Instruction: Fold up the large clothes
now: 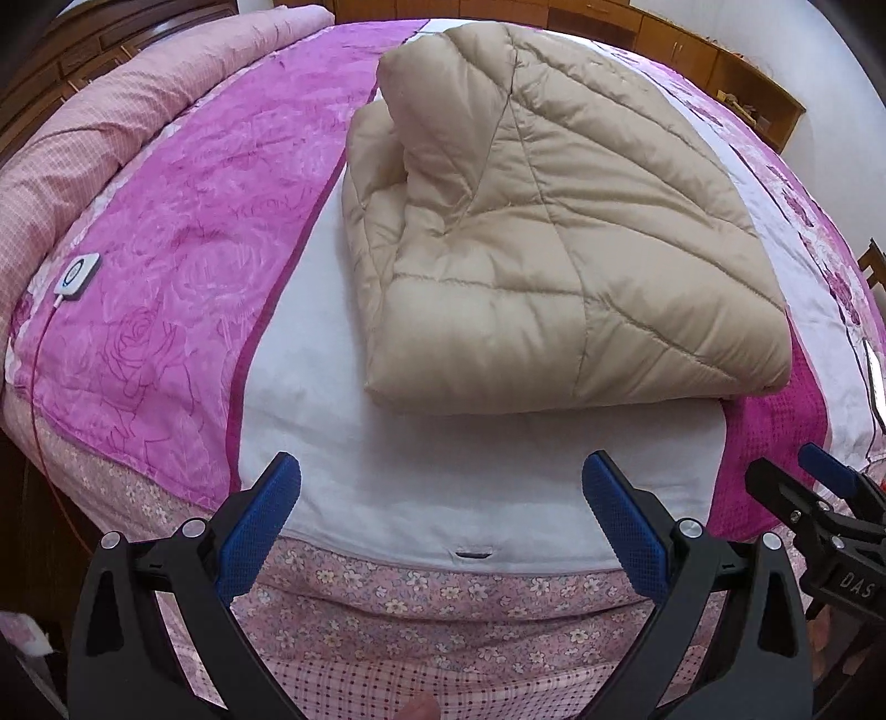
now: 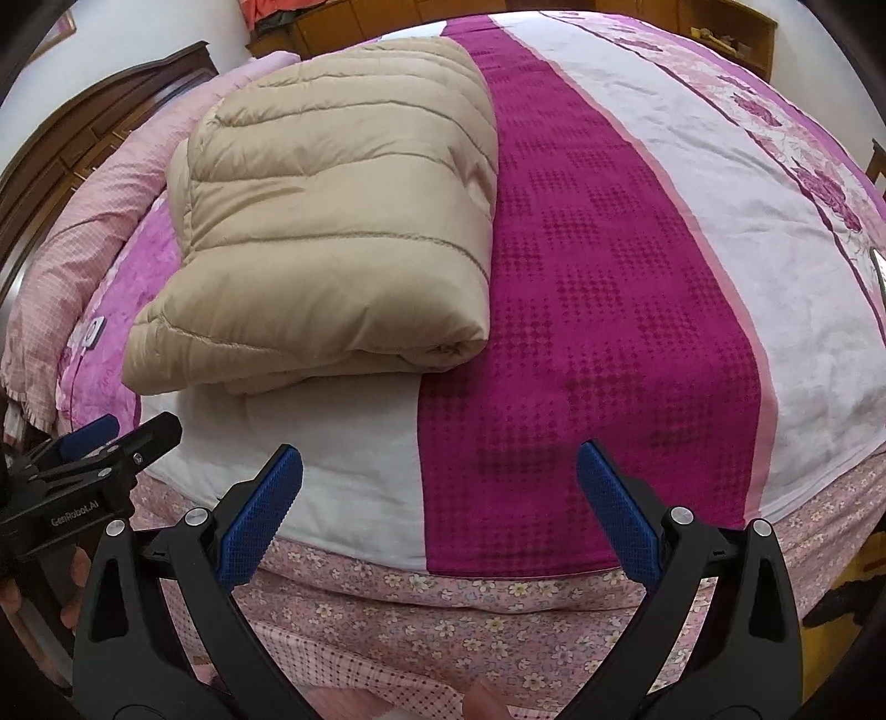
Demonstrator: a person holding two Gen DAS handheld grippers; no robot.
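Note:
A beige quilted puffer coat [image 1: 542, 232] lies folded into a thick bundle on the bed; it also shows in the right wrist view [image 2: 332, 221]. My left gripper [image 1: 440, 471] is open and empty, held over the bed's near edge, a short way in front of the coat. My right gripper [image 2: 440, 465] is open and empty, to the right of the coat over the dark magenta stripe. Each gripper shows at the side of the other's view, the right gripper [image 1: 797, 487] and the left gripper [image 2: 127, 432].
The bed cover [image 1: 183, 288] has pink, white and magenta stripes with a floral skirt [image 1: 421, 603] at the near edge. A white controller with a cord [image 1: 77, 275] lies on the left. A rolled pink quilt [image 1: 111, 122] lies along the far left. Wooden cabinets [image 1: 692, 50] stand behind.

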